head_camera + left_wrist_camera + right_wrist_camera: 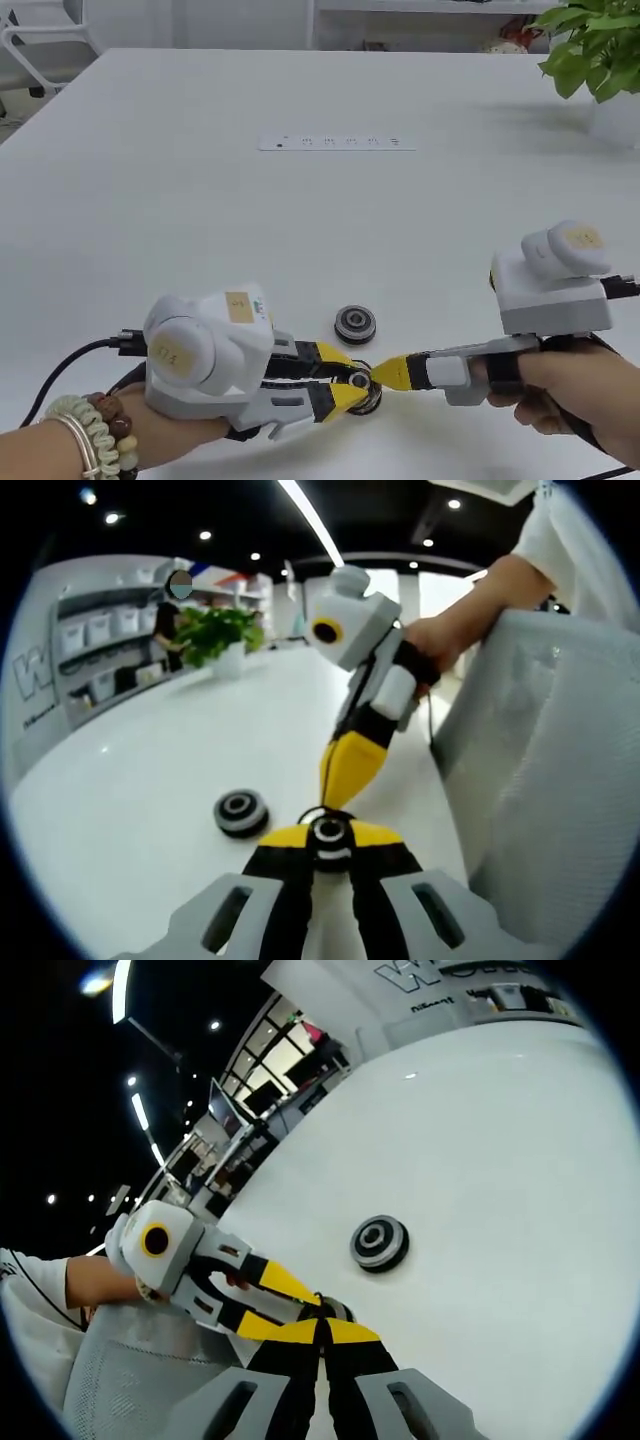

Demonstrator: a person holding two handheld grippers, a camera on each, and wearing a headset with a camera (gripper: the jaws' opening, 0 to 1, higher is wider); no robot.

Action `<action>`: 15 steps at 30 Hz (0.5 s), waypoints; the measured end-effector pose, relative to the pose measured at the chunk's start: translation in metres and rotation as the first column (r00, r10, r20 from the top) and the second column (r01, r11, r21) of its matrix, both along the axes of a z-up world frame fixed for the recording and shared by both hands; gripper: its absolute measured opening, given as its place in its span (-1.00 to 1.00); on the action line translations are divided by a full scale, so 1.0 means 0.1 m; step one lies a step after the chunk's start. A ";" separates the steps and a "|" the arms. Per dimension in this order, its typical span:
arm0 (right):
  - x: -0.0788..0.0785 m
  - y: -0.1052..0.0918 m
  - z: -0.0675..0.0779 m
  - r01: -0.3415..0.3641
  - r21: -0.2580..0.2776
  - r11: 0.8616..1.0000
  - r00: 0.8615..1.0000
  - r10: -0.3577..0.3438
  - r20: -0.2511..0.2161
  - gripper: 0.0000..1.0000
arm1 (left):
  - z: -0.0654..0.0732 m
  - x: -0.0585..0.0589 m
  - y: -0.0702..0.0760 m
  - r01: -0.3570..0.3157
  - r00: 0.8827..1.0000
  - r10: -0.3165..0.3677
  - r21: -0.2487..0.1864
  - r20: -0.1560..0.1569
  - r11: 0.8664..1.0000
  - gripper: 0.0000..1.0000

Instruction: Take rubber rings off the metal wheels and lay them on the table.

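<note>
Head view: a broad white desk (pixel 200 180) stretches away, with a green plant (pixel 592 45) at its far right corner and a flat power strip (pixel 335 142) lying far out near its middle. At the near edge the left gripper (pixel 353 380) comes in from the lower left, held by a hand (pixel 160 430) with bead bracelets (pixel 90 425) at the wrist. Its yellow fingers are closed on the gripped wheel (pixel 366 386), one on each side of it. The right gripper (pixel 384 374) comes in from the right in the other hand (pixel 575 385), roughly level and pointing left. Its fingers are pressed together into a single yellow point, which meets the gripped wheel's rim; whether rubber is pinched between them cannot be told. In the left gripper view a thin black loop (pixel 308 813) stands off that wheel beside the point. The loose wheel (pixel 354 322) lies flat on the desk just beyond both grippers, touching neither, with a dark rubber ring (pixel 357 1247) around its metal hub
</note>
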State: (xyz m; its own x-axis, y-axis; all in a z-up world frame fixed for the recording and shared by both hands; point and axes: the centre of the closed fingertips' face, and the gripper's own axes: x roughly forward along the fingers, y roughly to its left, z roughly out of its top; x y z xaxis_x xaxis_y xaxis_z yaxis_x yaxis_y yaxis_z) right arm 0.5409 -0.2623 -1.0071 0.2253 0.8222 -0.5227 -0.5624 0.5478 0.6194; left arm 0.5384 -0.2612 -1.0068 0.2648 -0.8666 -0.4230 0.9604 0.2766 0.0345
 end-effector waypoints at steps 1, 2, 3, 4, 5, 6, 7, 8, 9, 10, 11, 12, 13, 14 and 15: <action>0.00 0.01 0.01 0.001 0.000 1.000 1.000 -0.001 0.001 -1.00 | 0.00 0.00 0.00 0.002 1.000 -0.002 0.002 0.003 1.000 -0.72; 0.00 0.01 0.01 0.000 -0.002 1.000 1.000 0.000 0.002 -1.00 | 0.00 0.00 0.00 0.001 1.000 -0.001 0.002 0.002 1.000 -0.72; 0.00 0.01 0.00 0.001 -0.004 1.000 1.000 -0.001 0.002 -1.00 | 0.00 0.00 0.00 0.001 1.000 -0.001 0.002 0.001 1.000 -0.72; 0.00 0.00 0.00 0.001 -0.005 1.000 1.000 -0.001 0.001 -1.00 | 0.00 0.00 0.00 0.002 1.000 -0.002 0.003 0.002 1.000 -0.71; -0.01 0.00 0.00 0.003 -0.005 1.000 1.000 -0.003 -0.001 -1.00 | 0.00 0.00 0.00 0.001 1.000 -0.002 0.004 0.003 1.000 -0.71; -0.01 0.00 0.00 0.004 -0.006 1.000 1.000 -0.004 -0.003 -1.00 | 0.00 0.00 0.00 0.000 1.000 0.000 0.005 0.001 1.000 -0.71; 0.00 0.00 -0.01 0.007 -0.007 1.000 1.000 -0.007 -0.005 -1.00 | 0.00 0.00 0.00 -0.002 1.000 0.002 0.008 -0.001 1.000 -0.71; 0.00 -0.01 0.00 0.008 -0.005 1.000 1.000 -0.008 -0.005 -1.00 | 0.00 0.00 0.00 -0.002 1.000 0.002 0.012 -0.003 1.000 -0.71; 0.02 -0.01 0.00 0.011 -0.002 1.000 1.000 -0.011 -0.004 -1.00 | 0.00 0.00 -0.01 0.000 1.000 0.000 0.023 -0.006 1.000 -0.71; 0.02 -0.01 0.01 0.012 -0.001 1.000 1.000 -0.012 -0.003 -1.00 | 0.00 0.00 -0.01 0.001 1.000 0.000 0.031 -0.007 1.000 -0.71; 0.02 -0.01 0.01 0.013 0.002 1.000 1.000 -0.013 -0.005 -1.00 | 0.00 0.01 -0.01 -0.002 1.000 0.002 0.040 -0.012 0.999 -0.71; 0.02 -0.01 0.01 0.014 0.003 1.000 1.000 -0.014 -0.005 -1.00 | 0.01 0.01 -0.01 -0.007 1.000 0.008 0.045 -0.021 0.999 -0.72; 0.02 -0.01 0.01 0.014 0.003 1.000 1.000 -0.014 -0.006 -1.00 | 0.02 0.01 -0.01 -0.009 1.000 0.011 0.046 -0.028 0.999 -0.72; 0.02 -0.01 0.01 0.013 0.001 1.000 1.000 -0.013 -0.006 -1.00 | 0.03 0.00 -0.01 -0.006 1.000 0.008 0.047 -0.028 0.999 -0.71; 0.02 -0.01 0.01 0.013 0.001 1.000 1.000 -0.013 -0.005 -1.00 | 0.04 0.00 -0.01 -0.006 1.000 0.007 0.046 -0.026 0.999 -0.71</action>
